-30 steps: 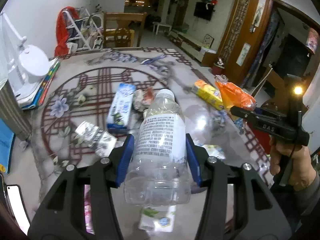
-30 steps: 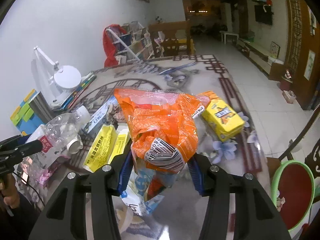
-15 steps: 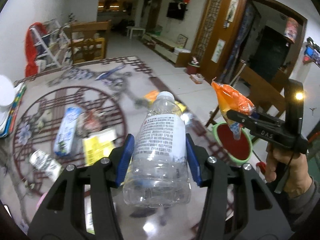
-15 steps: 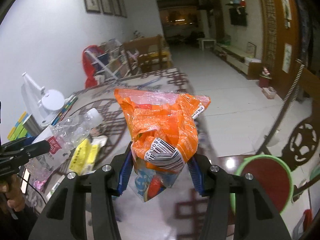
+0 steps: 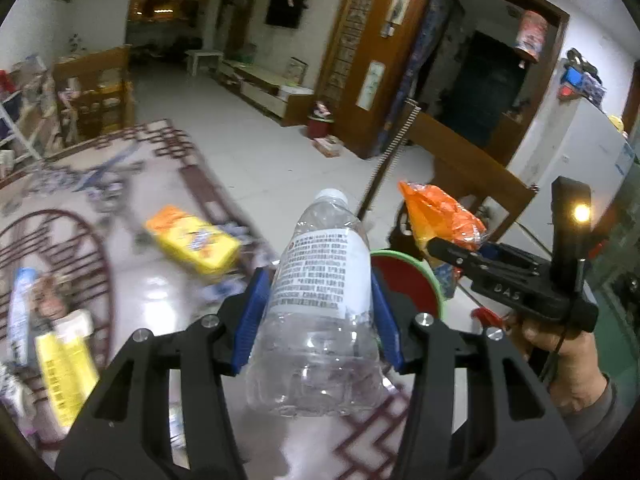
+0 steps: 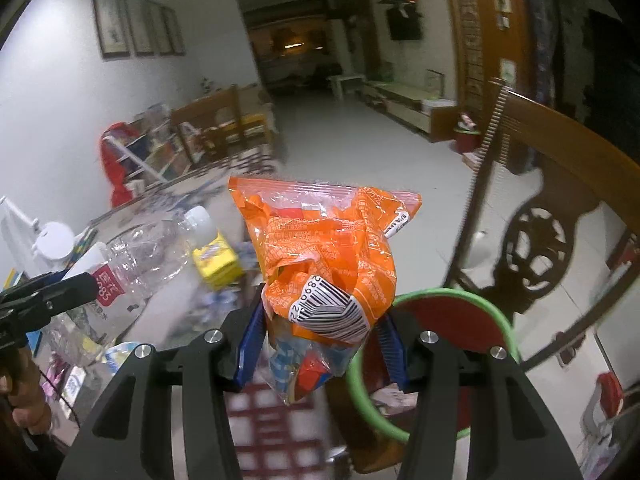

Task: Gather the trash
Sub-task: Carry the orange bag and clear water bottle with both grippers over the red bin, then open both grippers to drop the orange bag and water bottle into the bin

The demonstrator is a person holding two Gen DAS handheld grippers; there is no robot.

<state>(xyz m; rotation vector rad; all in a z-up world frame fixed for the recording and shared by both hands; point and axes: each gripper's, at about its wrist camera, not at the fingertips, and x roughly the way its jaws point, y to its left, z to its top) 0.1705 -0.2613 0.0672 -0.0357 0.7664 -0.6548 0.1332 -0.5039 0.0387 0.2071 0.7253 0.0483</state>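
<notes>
Our left tongs (image 5: 316, 316) pinch a clear plastic bottle (image 5: 320, 300) at lower centre of the left wrist view, blue pads pressed against its white label, cap pointing up and away. Our right tongs (image 6: 320, 344) grip a crumpled orange snack bag (image 6: 324, 256) at centre of the right wrist view, its barcode facing the camera. In the left view the same bag shows at right of centre, held by the right tongs above a red bin with a green rim (image 5: 412, 280). In the right view that bin (image 6: 452, 320) sits at lower right, just behind the bag. On the worktop (image 5: 168, 280), a yellow carton (image 5: 192, 240) lies left of centre in the left view, and a blurred yellow packet (image 5: 64, 376) lies at lower left. A carved wooden chair (image 6: 560, 208) stands at the right of the right view.
</notes>
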